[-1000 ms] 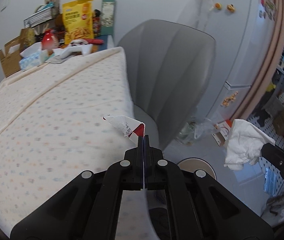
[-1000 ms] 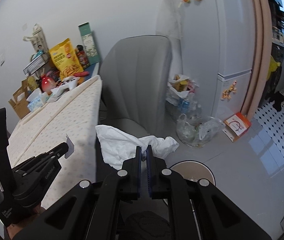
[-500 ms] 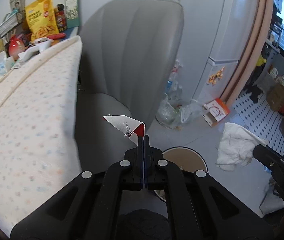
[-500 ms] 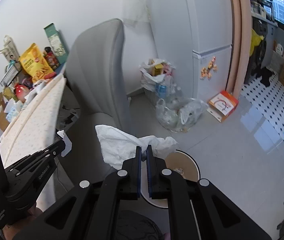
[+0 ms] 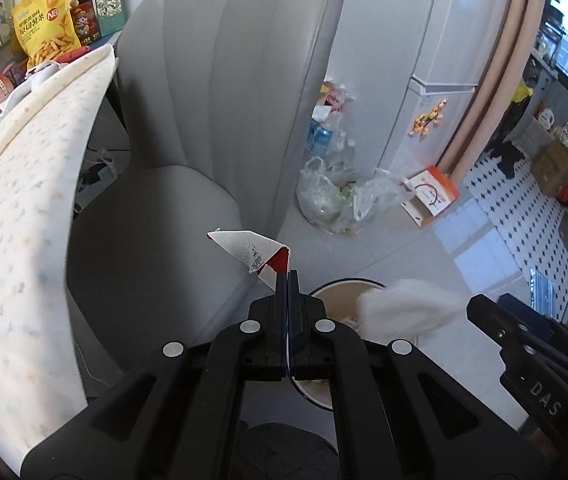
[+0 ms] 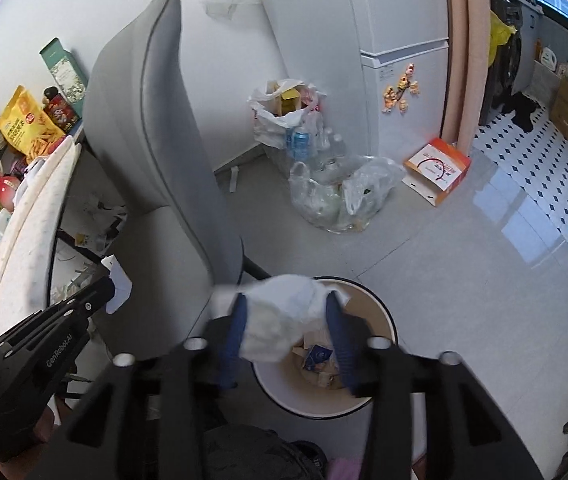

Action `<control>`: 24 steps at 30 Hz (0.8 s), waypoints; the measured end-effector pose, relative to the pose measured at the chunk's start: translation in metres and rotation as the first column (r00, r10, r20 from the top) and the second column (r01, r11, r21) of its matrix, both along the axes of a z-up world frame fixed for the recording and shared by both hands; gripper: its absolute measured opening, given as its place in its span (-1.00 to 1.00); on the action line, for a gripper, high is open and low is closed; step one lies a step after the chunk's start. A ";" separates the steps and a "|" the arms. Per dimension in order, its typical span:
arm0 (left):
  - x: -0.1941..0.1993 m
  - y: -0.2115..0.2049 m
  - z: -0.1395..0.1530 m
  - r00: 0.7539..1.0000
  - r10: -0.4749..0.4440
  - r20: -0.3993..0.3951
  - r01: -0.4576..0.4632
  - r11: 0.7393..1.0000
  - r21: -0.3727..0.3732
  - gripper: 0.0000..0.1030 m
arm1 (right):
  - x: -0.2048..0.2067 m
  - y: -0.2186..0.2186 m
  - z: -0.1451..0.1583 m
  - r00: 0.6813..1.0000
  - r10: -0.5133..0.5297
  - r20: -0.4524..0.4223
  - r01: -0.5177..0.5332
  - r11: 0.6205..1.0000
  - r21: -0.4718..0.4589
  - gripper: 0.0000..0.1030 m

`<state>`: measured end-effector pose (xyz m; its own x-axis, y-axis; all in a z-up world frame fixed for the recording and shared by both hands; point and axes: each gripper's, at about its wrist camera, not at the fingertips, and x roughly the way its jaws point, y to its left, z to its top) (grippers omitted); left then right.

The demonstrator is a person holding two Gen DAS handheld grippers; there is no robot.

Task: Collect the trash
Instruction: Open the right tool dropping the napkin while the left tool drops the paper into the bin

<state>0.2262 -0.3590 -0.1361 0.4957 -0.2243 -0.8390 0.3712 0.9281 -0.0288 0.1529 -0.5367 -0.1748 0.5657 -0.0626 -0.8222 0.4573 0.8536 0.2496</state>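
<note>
Hovering: your right gripper (image 6: 286,312), jaws apart, tissue (image 6: 280,322) loose between | bin (image 6: 380,316) directly below | left gripper (image 5: 286,276) clamps wrapper (image 5: 250,249), bin just right-below.

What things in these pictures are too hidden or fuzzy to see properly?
- White tissue: motion-blurred in both views, so whether the open right gripper touches it is unclear.
- Trash bin: in the right wrist view the tissue and fingers cover much of its inside; the scraps there are too small to name.
- Torn wrapper, pinched by the left gripper: its print is too small to read.
</note>
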 end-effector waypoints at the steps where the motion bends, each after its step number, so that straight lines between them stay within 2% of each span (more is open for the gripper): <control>1: 0.001 -0.001 -0.003 1.000 0.000 -0.006 0.000 1.000 0.003 -0.97 | 0.000 -0.002 -0.002 1.000 -0.001 -0.005 0.001 1.000 0.003 -0.17; 7: -0.002 -0.016 -0.015 0.999 -0.034 -0.028 0.035 0.999 0.022 -0.97 | -0.012 -0.020 -0.008 0.999 -0.048 -0.022 0.048 0.999 0.002 -0.17; 12: -0.013 -0.039 -0.019 0.996 -0.086 -0.037 0.087 0.996 0.023 -0.97 | -0.040 -0.042 -0.003 0.993 -0.119 -0.023 0.119 0.993 -0.005 -0.13; 21: -0.036 -0.082 -0.036 0.975 -0.200 -0.095 0.203 0.979 0.028 -0.96 | -0.085 -0.074 -0.002 0.974 -0.227 -0.019 0.226 0.974 -0.027 -0.10; 23: -0.037 -0.088 -0.037 0.972 -0.209 -0.110 0.212 0.977 0.020 -0.79 | -0.092 -0.078 -0.003 0.971 -0.239 -0.020 0.239 0.971 -0.029 -0.10; 24: -0.038 -0.088 -0.036 0.972 -0.210 -0.110 0.212 0.977 0.012 -0.37 | -0.095 -0.080 -0.002 0.969 -0.245 -0.018 0.244 0.969 -0.032 -0.10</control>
